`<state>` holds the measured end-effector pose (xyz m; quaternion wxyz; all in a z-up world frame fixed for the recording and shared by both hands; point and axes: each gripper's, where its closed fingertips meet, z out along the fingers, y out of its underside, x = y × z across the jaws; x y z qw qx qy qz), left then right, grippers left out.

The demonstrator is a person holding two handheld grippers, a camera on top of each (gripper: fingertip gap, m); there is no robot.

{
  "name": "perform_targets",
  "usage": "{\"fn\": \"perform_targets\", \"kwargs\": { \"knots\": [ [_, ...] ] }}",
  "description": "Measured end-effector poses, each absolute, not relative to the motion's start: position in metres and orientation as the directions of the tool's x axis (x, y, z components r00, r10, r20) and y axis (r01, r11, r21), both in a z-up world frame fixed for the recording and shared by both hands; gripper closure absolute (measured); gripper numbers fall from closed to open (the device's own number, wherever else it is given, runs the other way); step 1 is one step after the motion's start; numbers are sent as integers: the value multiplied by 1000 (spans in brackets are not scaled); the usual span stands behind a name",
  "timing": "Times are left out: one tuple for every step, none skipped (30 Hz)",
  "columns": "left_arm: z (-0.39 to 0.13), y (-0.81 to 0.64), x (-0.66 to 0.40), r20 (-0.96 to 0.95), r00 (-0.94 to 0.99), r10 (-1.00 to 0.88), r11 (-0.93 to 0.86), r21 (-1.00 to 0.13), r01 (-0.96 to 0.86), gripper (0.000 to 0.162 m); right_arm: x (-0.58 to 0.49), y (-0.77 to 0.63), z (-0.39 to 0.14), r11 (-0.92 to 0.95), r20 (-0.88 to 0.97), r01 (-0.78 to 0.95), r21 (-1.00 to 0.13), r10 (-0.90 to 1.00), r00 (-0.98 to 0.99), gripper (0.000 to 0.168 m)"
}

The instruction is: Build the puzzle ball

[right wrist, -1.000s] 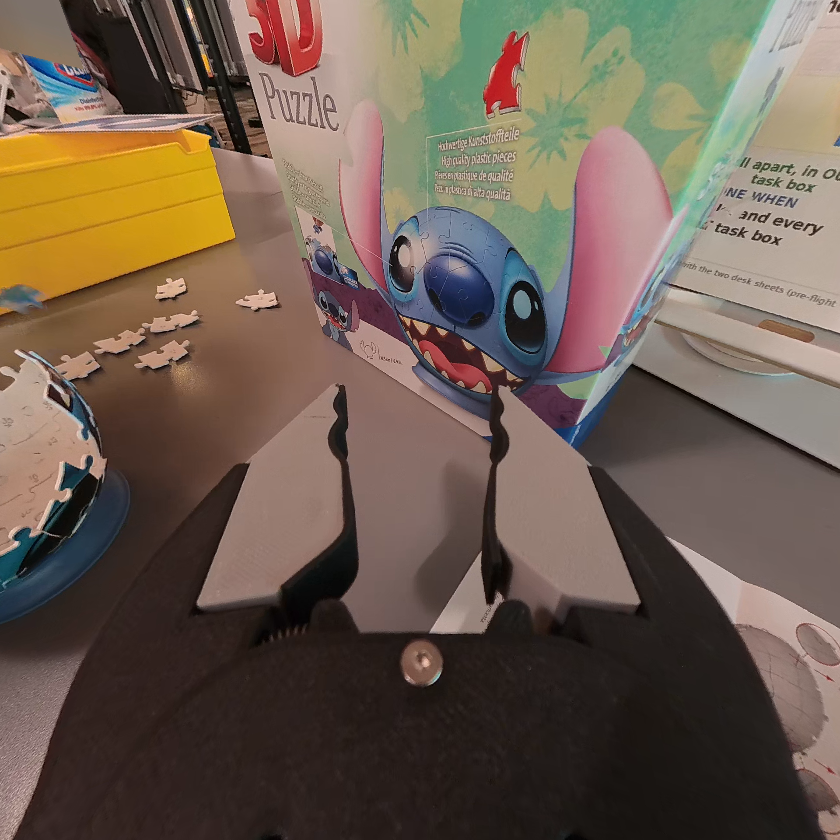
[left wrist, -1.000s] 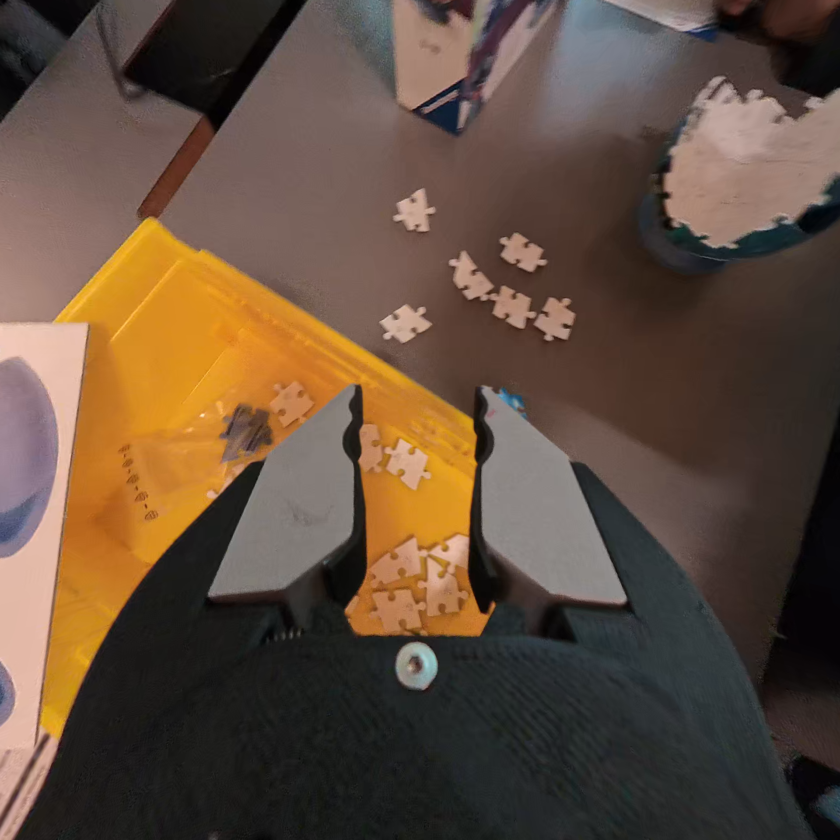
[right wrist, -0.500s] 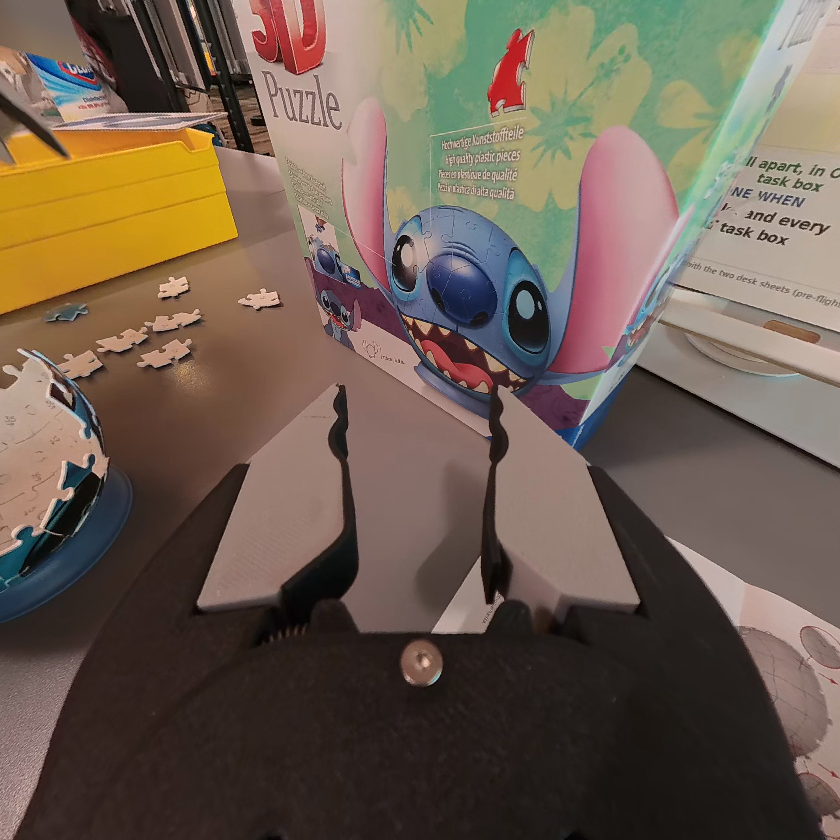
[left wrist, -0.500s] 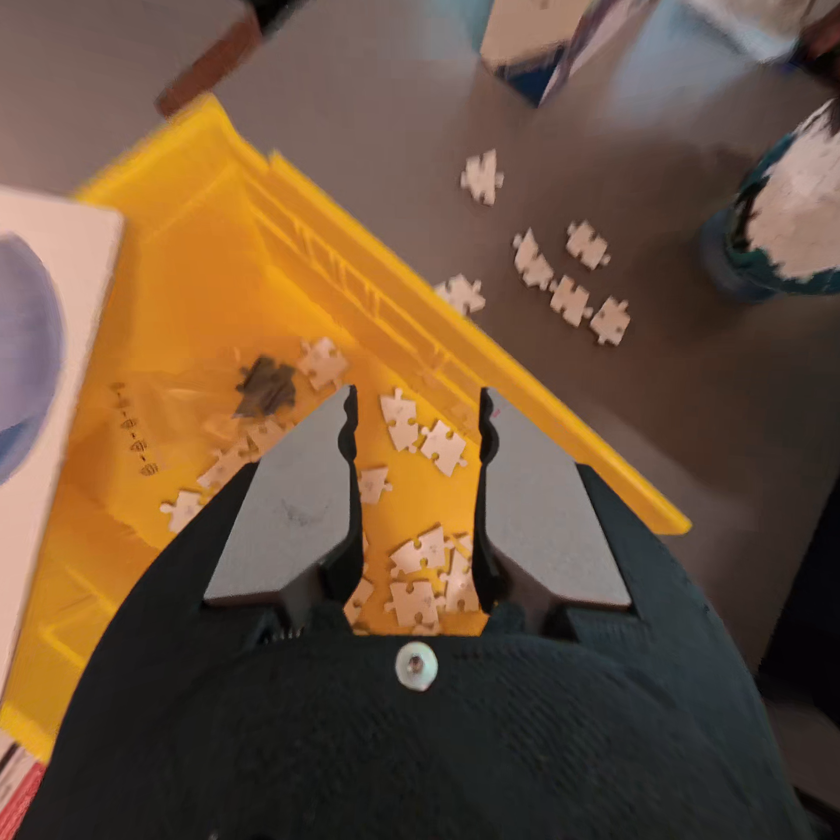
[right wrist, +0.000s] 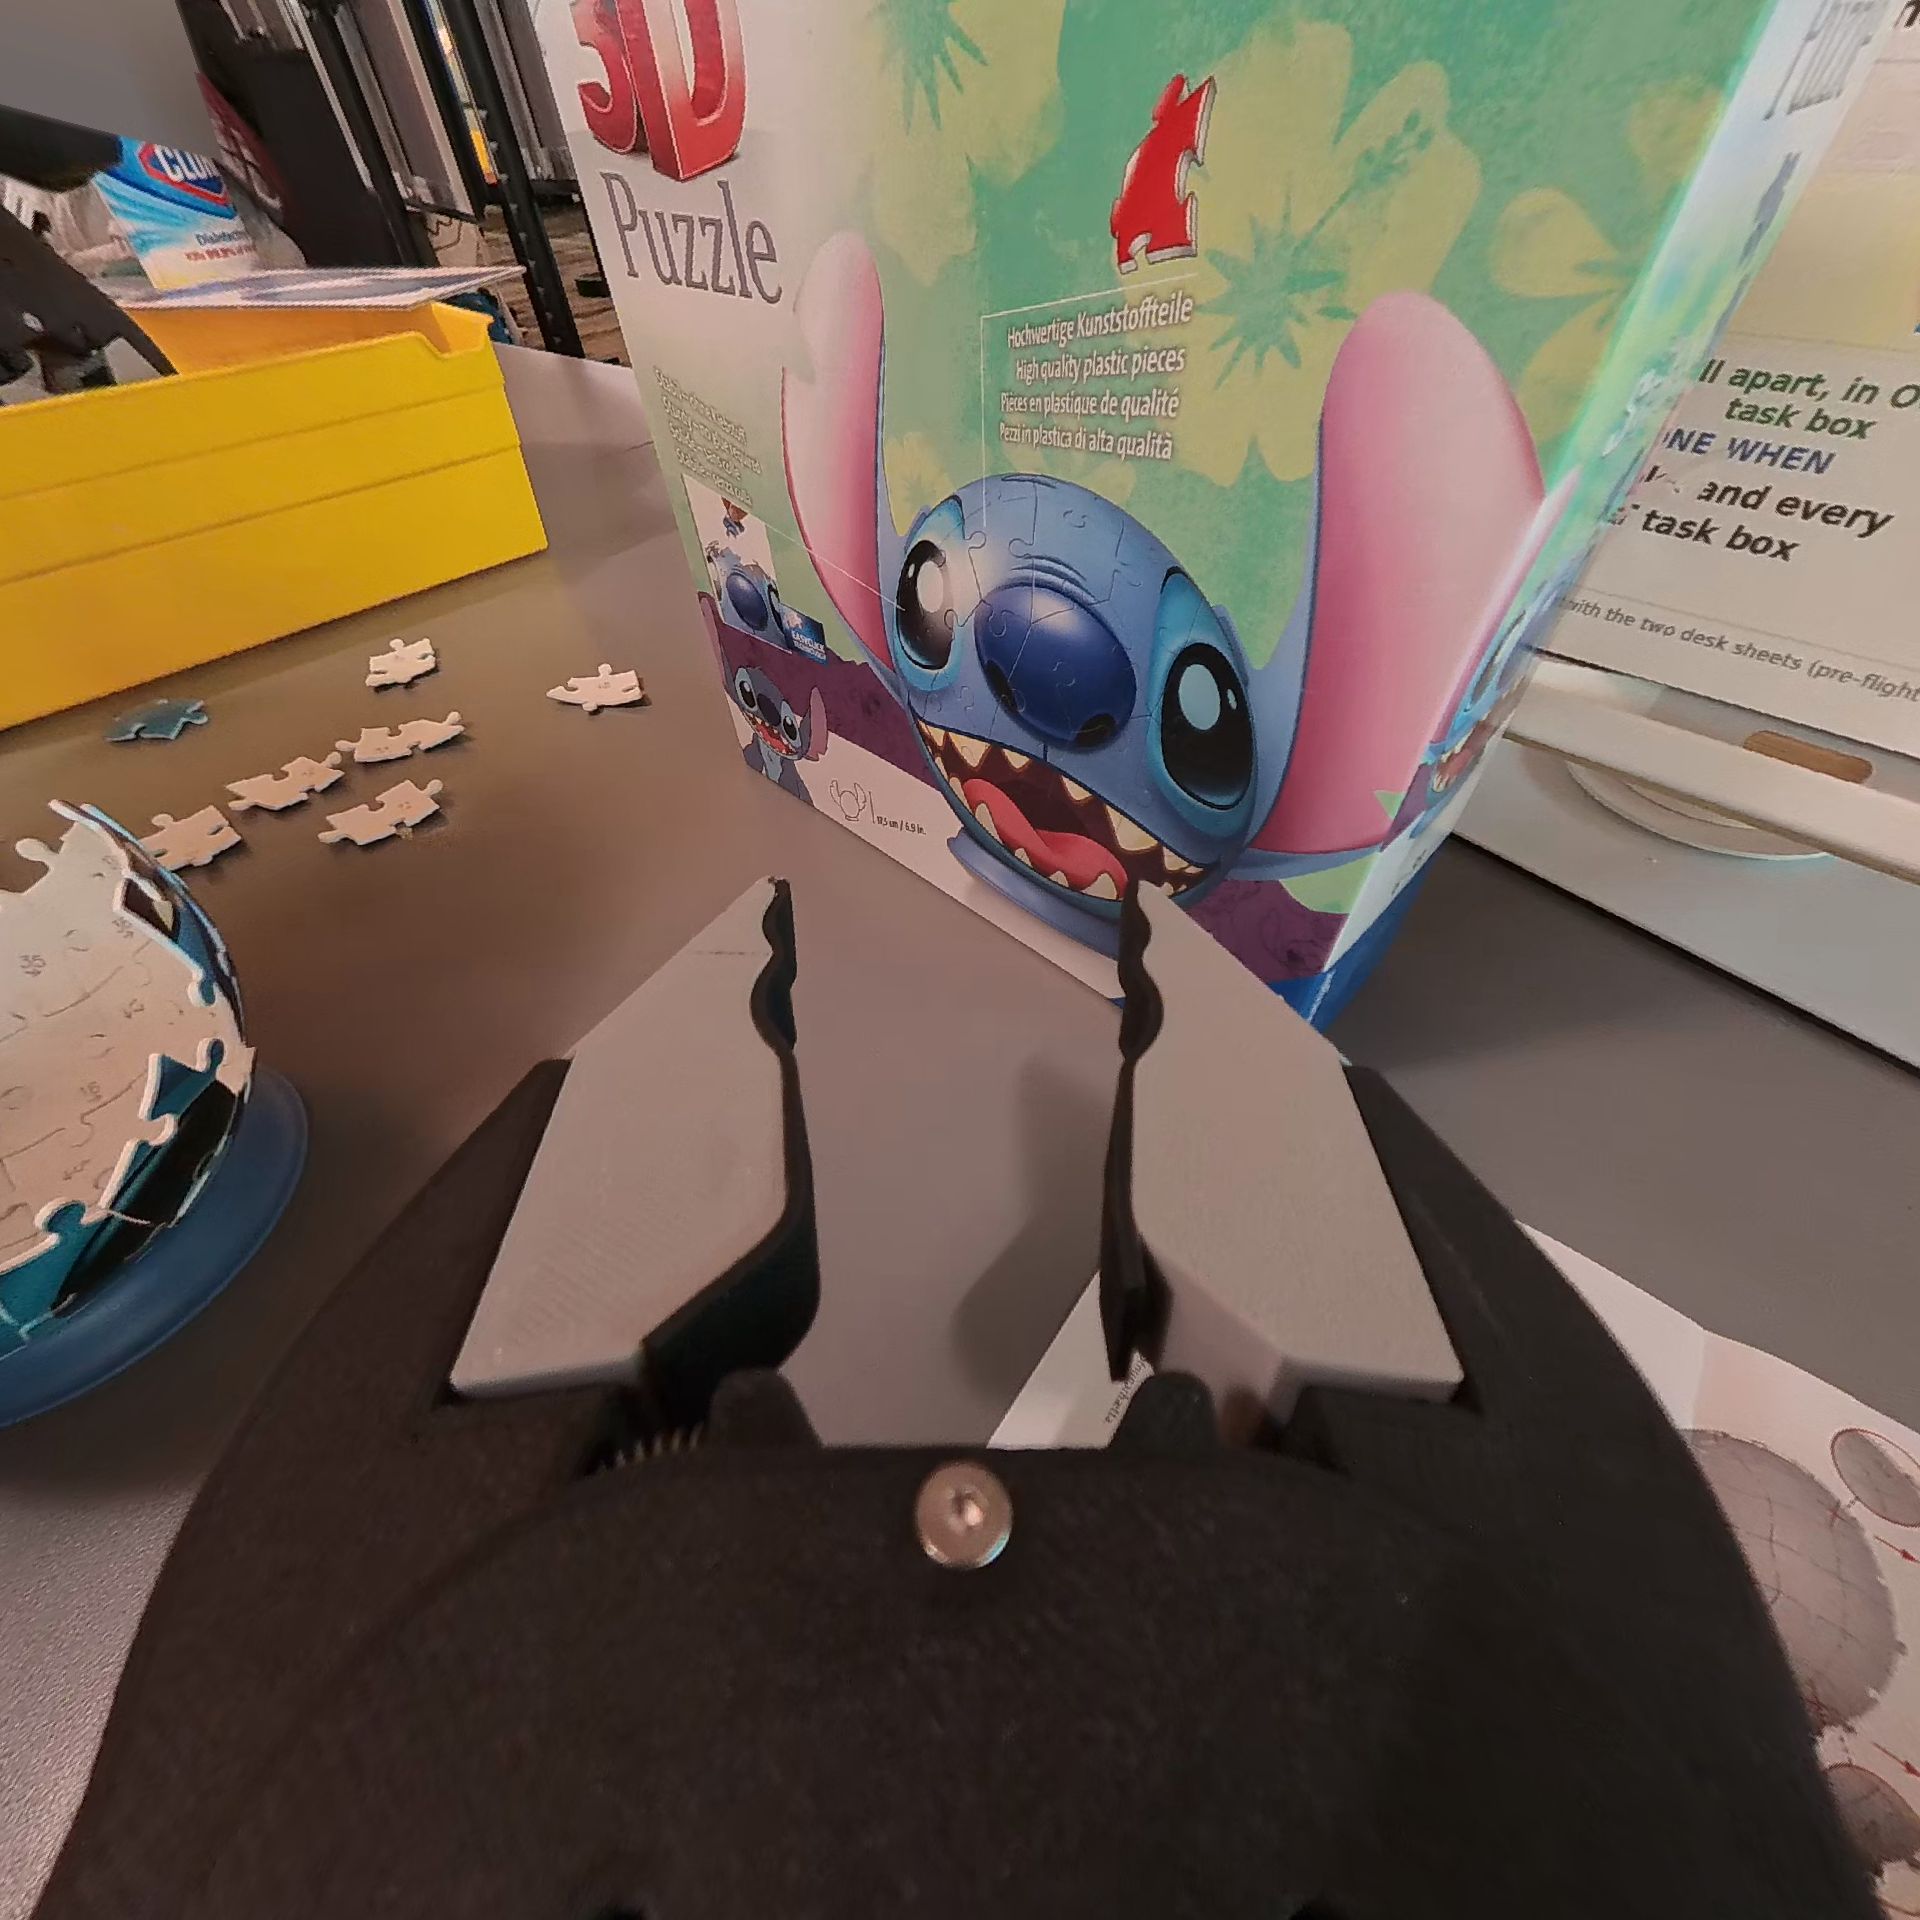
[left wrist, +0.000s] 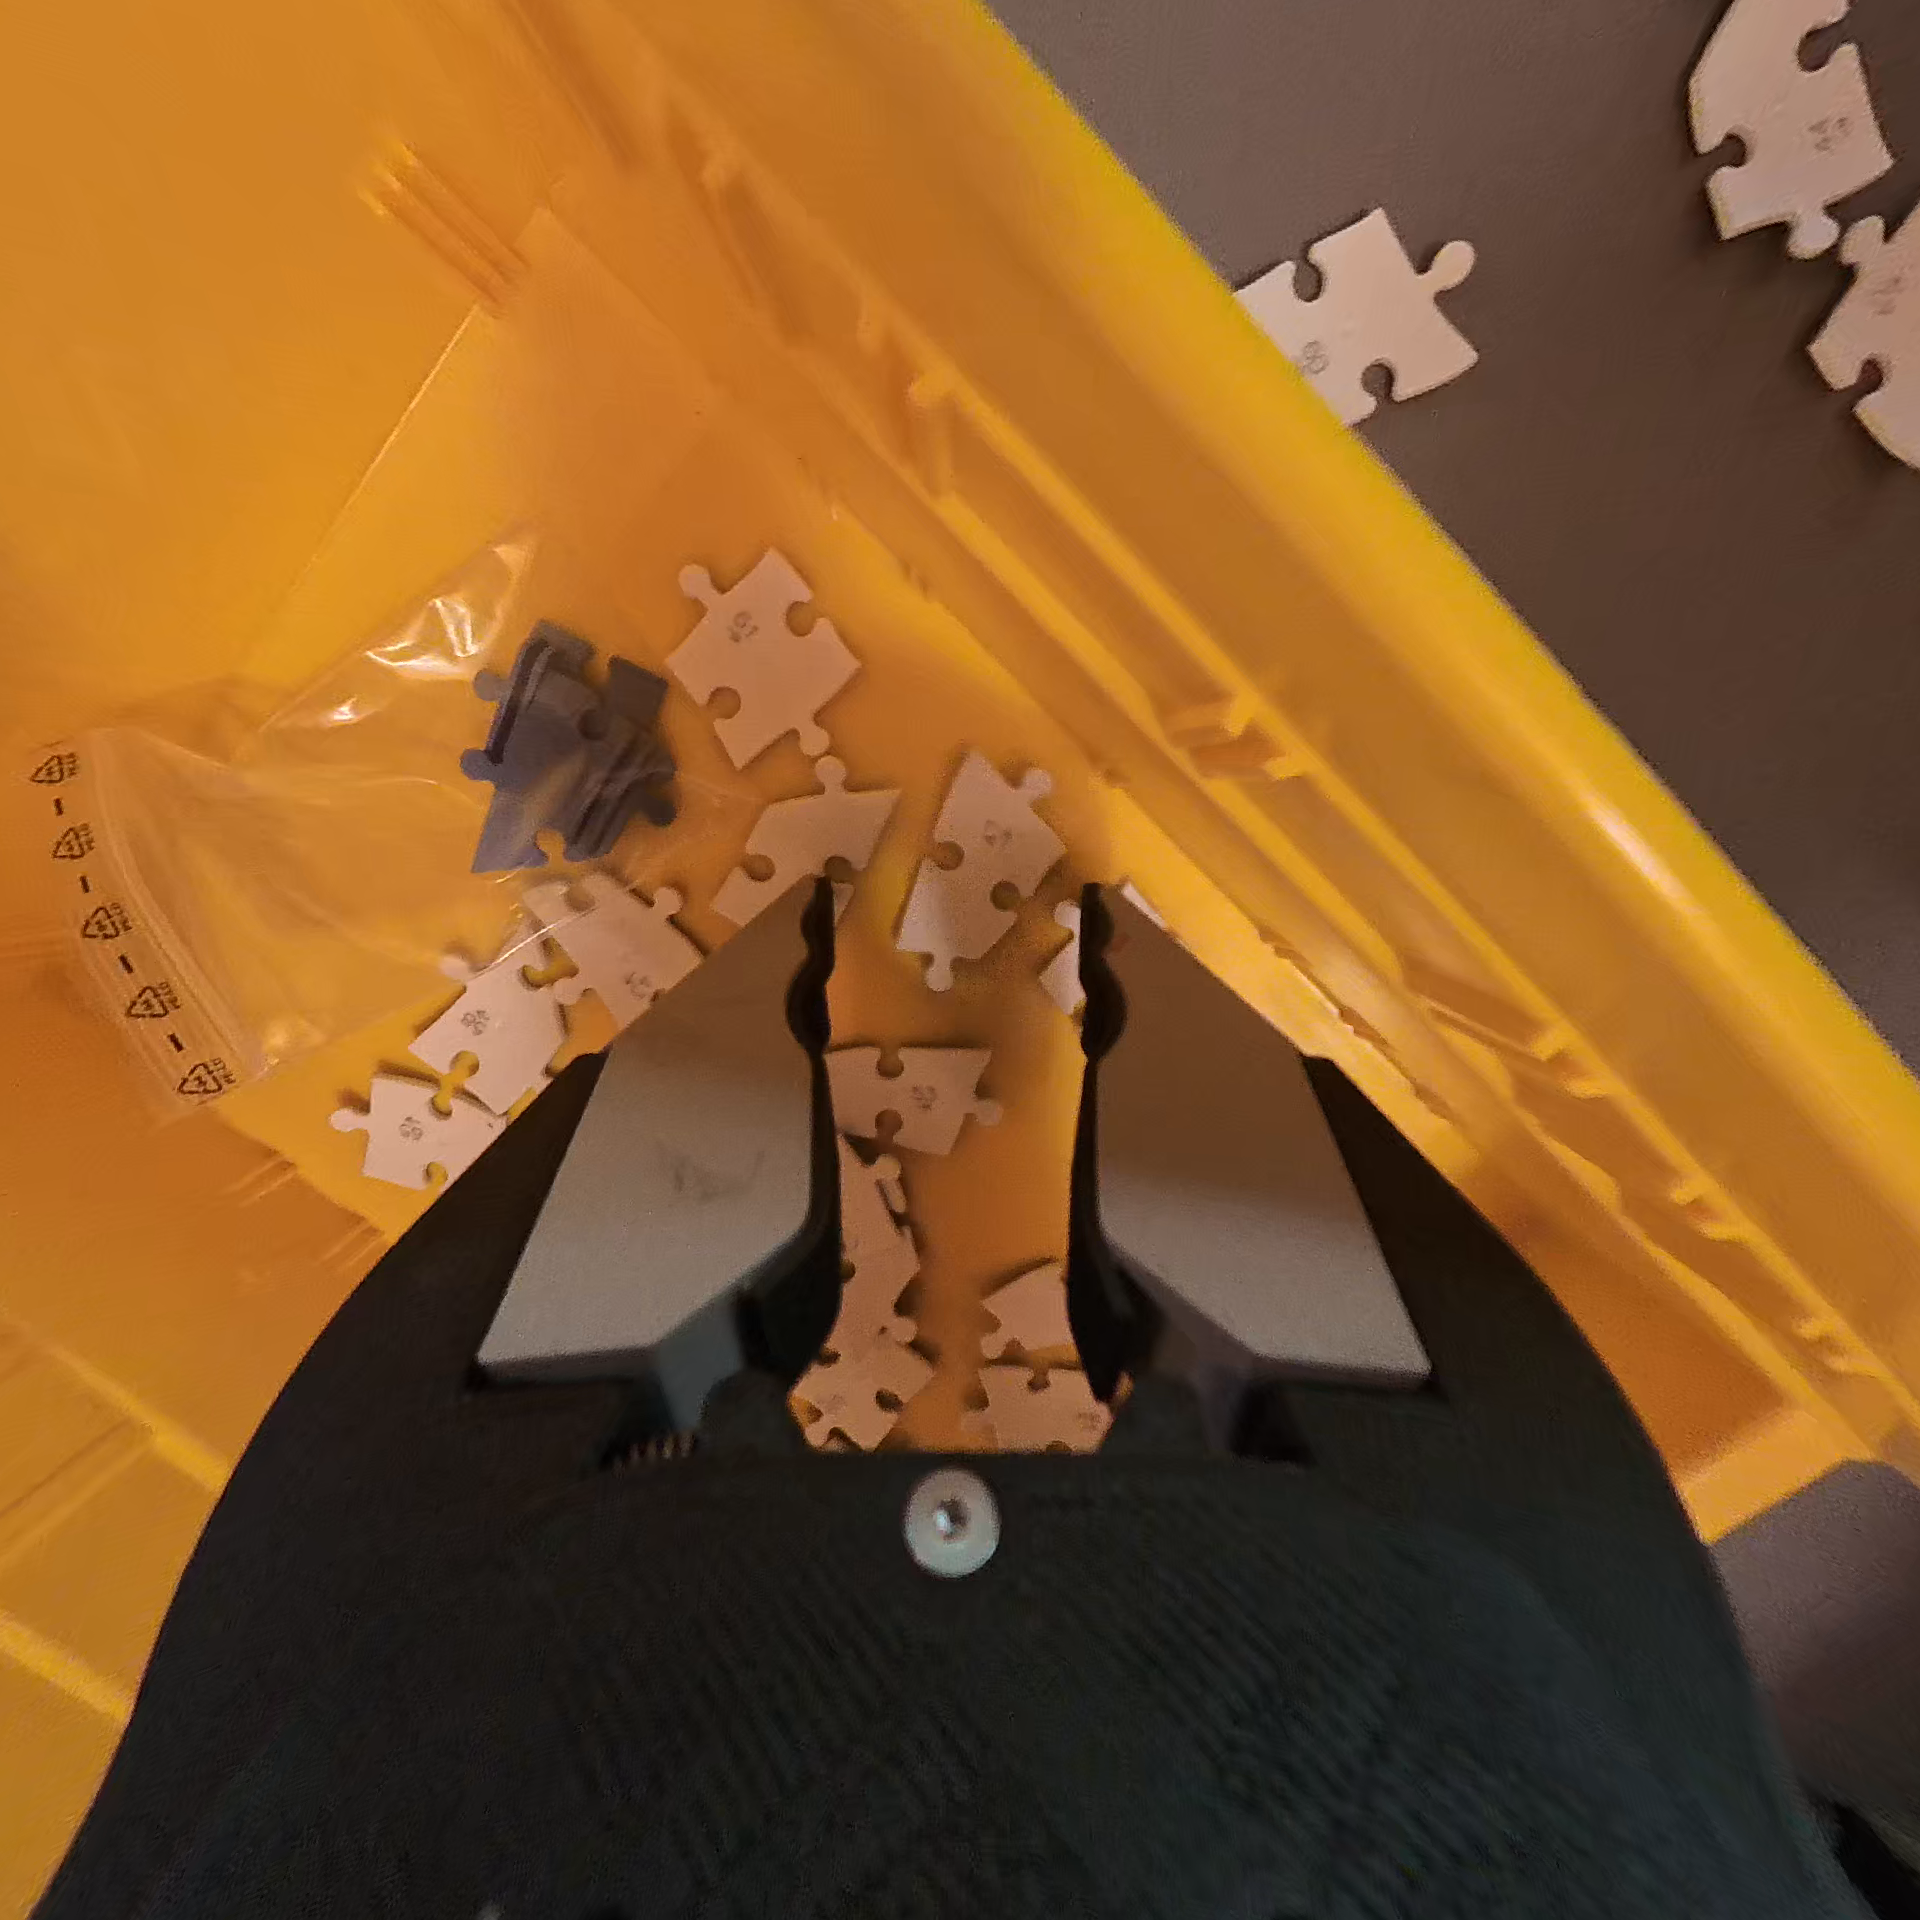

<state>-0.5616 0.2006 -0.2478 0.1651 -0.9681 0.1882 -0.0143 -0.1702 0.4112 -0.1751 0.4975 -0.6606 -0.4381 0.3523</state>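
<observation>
My left tool [left wrist: 948, 914] hangs wide open and empty over loose puzzle pieces [left wrist: 914, 1096] in the yellow bin [left wrist: 1351, 644]. My right tool [right wrist: 956, 914] is also wide and empty above the worktop [right wrist: 540, 935], facing the puzzle box [right wrist: 1091, 468]. The half-built puzzle ball [right wrist: 94, 1070] sits left of it.

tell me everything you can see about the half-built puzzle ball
The puzzle ball shows only in the right wrist view, at the left edge and partly cut off. It is an unfinished curved shell of interlocked plastic-looking pieces: white inside with small printed numbers, blue and dark outside. Its upper rim is jagged where pieces are missing. It sits upright in a round blue stand on the grey table. Neither gripper touches it.
</observation>
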Motion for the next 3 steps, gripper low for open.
{"fn": "perform_targets", "kwargs": {
  "knots": [
    [-248, 201, -564, -38, 929, -367, -875, -325, -359, 121, -170, 411, -175, -121, -29, 228, -966, 929, 368, 108],
    [-248, 201, -566, -46, 929, -367, -873, -327, -361, 126, -170, 411, -175, -120, -29, 228, -966, 929, 368, 108],
    [-247, 202, -568, -56, 928, -368, -871, -330, -365, 134, -170, 411, -175, -119, -28, 228, -966, 929, 369, 108]
  ]
}}
